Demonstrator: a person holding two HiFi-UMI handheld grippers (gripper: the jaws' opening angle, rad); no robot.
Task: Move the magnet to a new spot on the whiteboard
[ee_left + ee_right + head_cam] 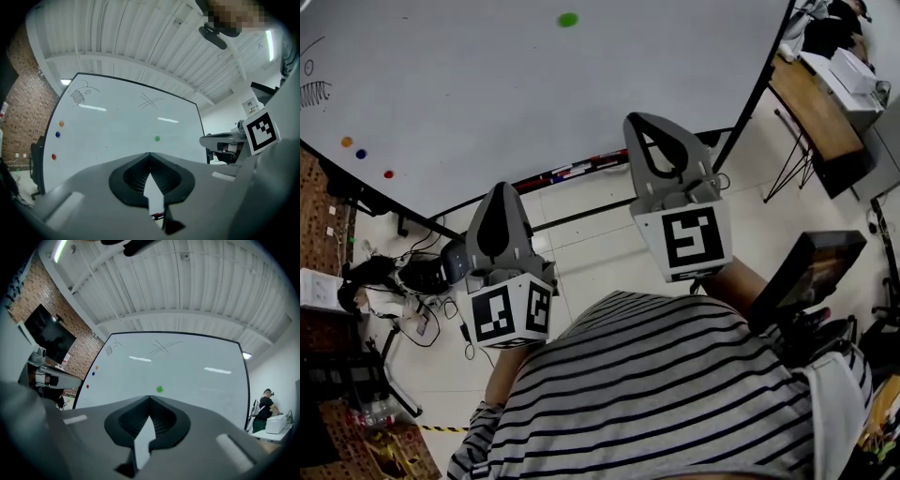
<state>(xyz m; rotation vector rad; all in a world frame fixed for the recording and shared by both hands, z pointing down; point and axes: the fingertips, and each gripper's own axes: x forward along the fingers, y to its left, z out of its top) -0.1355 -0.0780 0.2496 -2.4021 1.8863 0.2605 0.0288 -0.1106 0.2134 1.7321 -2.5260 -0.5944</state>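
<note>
1. Currently shows a whiteboard (pixel 534 94) seen from above, with a small green magnet (pixel 568 19) stuck high on its bare middle, well apart from everything else on the board.
2. Shows also an orange magnet (pixel 346 142), a blue magnet (pixel 361 154) and a red magnet (pixel 388 173) in a loose line near the board's left edge.
3. Finds the left tool (pixel 502 187) with jaws pressed together and nothing between them, held well short of the board.
4. Finds the right tool (pixel 643 118) likewise closed up and empty, aimed almost straight at the green magnet yet well apart from it.
5. Looks like the reach toward a magnet, with nothing gripped so far. Probably means the green one, though cannot be settled from the task words alone.
6. To do this step well: spread the right tool's jaws before arrival, come in square to the board, straddle the magnet's rim, and close firmly. Then lift or slide off against the magnetic pull without scraping the surface.
7. Appears as a plain round dot in every view, so offers no visible long axis and no pointing direction. Seems to sit flat against the board, face outward. Too small to tell its thickness.
</note>
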